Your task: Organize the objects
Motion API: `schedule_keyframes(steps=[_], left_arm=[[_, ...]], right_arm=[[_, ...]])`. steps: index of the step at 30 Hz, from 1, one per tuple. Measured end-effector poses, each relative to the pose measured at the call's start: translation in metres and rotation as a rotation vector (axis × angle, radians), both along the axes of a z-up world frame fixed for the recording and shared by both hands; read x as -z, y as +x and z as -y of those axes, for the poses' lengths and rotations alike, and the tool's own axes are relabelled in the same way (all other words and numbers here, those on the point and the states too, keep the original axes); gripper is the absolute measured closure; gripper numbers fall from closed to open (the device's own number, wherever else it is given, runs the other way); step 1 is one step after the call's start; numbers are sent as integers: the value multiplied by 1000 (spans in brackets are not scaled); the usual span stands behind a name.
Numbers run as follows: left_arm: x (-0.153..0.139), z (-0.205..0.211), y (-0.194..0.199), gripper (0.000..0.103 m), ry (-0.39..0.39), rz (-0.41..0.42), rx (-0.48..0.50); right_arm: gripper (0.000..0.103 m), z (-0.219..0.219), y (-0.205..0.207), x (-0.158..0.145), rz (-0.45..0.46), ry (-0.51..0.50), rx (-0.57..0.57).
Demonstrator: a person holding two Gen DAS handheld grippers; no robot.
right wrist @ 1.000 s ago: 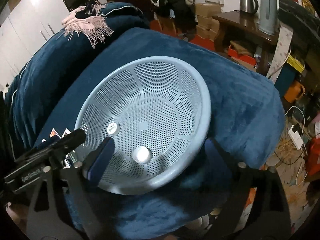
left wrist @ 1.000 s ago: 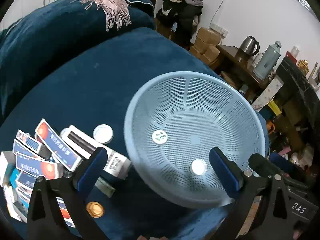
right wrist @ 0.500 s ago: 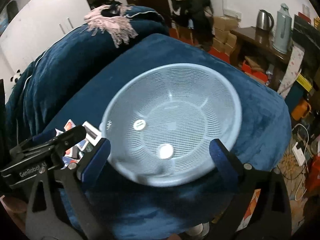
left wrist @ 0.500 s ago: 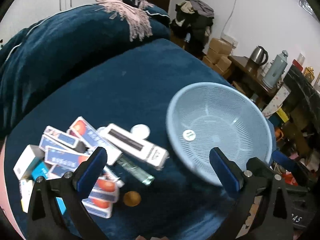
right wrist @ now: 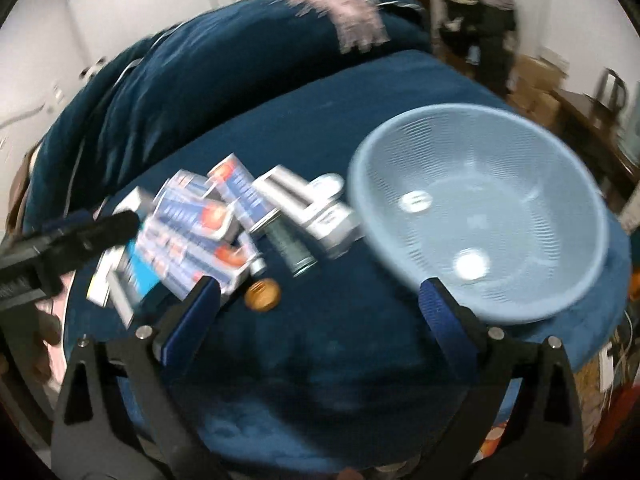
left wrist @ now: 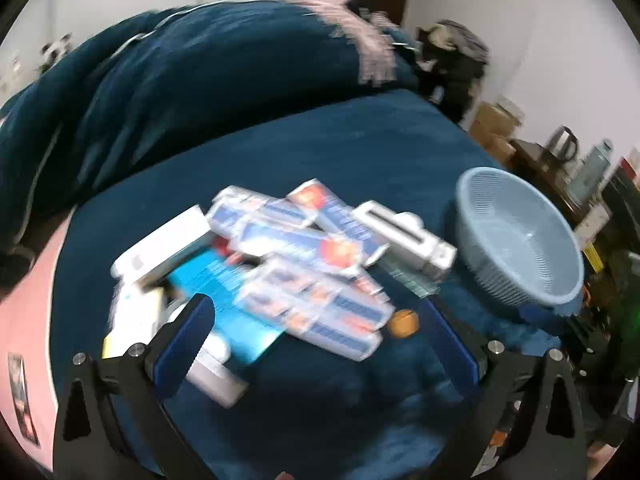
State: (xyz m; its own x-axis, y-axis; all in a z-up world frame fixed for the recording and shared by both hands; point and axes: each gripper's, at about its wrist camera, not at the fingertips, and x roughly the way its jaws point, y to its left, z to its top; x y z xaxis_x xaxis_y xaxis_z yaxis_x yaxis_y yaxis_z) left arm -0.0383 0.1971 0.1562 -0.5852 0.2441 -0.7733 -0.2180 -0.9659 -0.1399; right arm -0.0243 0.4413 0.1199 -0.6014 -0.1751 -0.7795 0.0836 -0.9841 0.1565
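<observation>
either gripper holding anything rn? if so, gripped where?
Nothing held. Left gripper and right gripper are both open with only blue cover between the fingers. The boxes and basket lie untouched.

I count 1 basket (right wrist: pixel 516 184) w/ 2 white caps (right wrist: pixel 470 264) inside. Beside it: 1 gold cap (right wrist: pixel 262 294), 1 grey tube (right wrist: pixel 290 246); boxes (left wrist: pixel 304 264) too blurred to count, approx. a dozen.
</observation>
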Motion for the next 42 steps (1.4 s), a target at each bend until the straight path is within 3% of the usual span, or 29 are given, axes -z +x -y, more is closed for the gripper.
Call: schedule_keyframes(steps=[7, 12, 15, 18, 20, 27, 33, 39, 42], left_arm=[[42, 77, 29, 1, 59, 84, -156], [80, 111, 42, 1, 101, 167, -247], [95, 115, 44, 1, 111, 198, -269], [102, 110, 46, 2, 72, 193, -265], [105, 105, 48, 3, 44, 192, -262], [117, 114, 66, 8, 95, 208, -322], [120, 128, 51, 8, 273, 204, -349], [103, 103, 21, 8, 289, 139, -369], [105, 96, 6, 10, 240, 160, -438]], right_arm=[[5, 40, -8, 53, 88, 3, -90], [18, 41, -26, 76, 126, 2, -105], [30, 43, -37, 85, 132, 2, -109], [44, 45, -43, 88, 125, 19, -115], [72, 45, -43, 89, 117, 44, -116], [72, 31, -16, 84, 109, 24, -130], [72, 29, -2, 88, 116, 21, -137], [72, 33, -10, 94, 122, 26, -127], [72, 32, -10, 94, 121, 28, -128]])
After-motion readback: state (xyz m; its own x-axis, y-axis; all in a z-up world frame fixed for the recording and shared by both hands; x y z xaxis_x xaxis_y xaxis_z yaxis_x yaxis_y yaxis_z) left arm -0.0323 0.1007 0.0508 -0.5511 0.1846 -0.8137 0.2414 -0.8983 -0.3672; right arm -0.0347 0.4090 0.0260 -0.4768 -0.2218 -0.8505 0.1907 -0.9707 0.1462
